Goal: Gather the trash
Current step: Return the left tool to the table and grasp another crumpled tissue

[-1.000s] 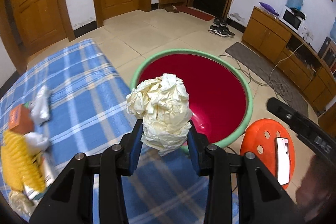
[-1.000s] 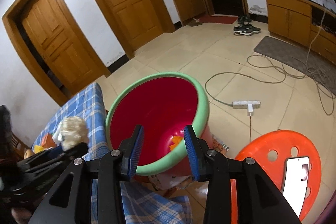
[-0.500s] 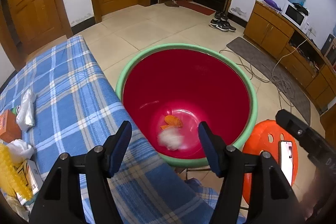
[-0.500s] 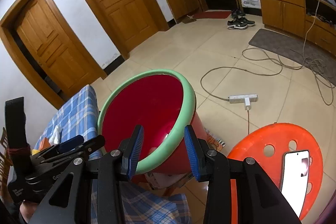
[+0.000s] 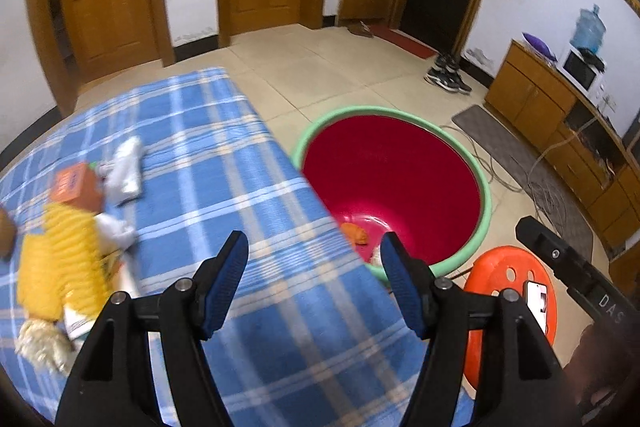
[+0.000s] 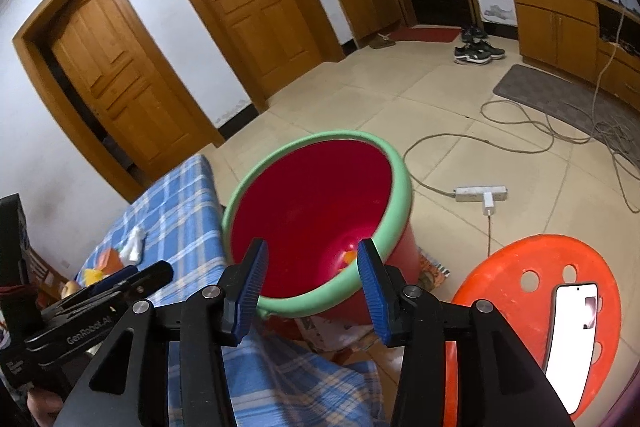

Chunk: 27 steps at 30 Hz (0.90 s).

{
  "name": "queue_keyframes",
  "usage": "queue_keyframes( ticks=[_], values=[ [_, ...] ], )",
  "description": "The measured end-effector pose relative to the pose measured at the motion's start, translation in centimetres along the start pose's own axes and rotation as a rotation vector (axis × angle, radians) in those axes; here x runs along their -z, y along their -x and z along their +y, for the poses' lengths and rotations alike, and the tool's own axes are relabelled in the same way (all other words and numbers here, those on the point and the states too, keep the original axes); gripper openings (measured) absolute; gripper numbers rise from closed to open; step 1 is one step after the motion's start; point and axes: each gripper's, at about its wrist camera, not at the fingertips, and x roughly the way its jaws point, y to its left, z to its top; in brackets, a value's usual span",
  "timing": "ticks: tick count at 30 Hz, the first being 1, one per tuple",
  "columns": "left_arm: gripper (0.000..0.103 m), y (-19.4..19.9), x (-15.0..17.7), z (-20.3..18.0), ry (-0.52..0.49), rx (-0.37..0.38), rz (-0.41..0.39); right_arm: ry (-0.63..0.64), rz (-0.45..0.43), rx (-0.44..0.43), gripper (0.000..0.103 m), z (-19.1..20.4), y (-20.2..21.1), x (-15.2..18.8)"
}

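Note:
My left gripper (image 5: 314, 241) is open and empty, over the edge of the blue checked tablecloth (image 5: 240, 167) beside the red bucket (image 5: 484, 195) with a green rim. In the bucket lie an orange scrap (image 5: 356, 233) and a pale paper wad (image 5: 376, 257). At the cloth's left lie a yellow ribbed wrapper (image 5: 60, 259), an orange box (image 5: 76, 187), a white wrapper (image 5: 126, 167) and a beige wad (image 5: 40, 347). My right gripper (image 6: 313, 247) hangs before the bucket (image 6: 404, 187), its jaws opening with nothing between them. The left gripper (image 6: 132, 275) shows at its left.
An orange stool (image 6: 532, 259) with a phone (image 6: 572, 339) on it stands right of the bucket. A power strip (image 6: 480, 193) and loose cables lie on the tiled floor beyond. Shoes (image 5: 448, 79) and a wooden cabinet (image 5: 532, 95) stand farther back.
The left gripper opened and let go of the crumpled paper wad, which dropped into the bucket. It then swung left over the table. The right jaws spread a little.

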Motion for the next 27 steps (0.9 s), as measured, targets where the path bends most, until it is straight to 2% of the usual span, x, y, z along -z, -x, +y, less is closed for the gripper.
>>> queue_keyframes(
  ticks=[13,16,27],
  values=[
    [0.07,6.3,2.9,7.1,0.134,-0.139,-0.067,0.109,0.034,-0.11,0.05,6.1,1.0,2.4],
    [0.071,7.3,3.8,8.7,0.16,-0.166,-0.071,0.127,0.041,-0.139,0.056,7.4,1.1,3.0],
    [0.071,9.3,7.0,14.6,0.278,-0.23,-0.074,0.212,0.089,-0.155,0.061,11.1,0.6,5.3]
  ],
)
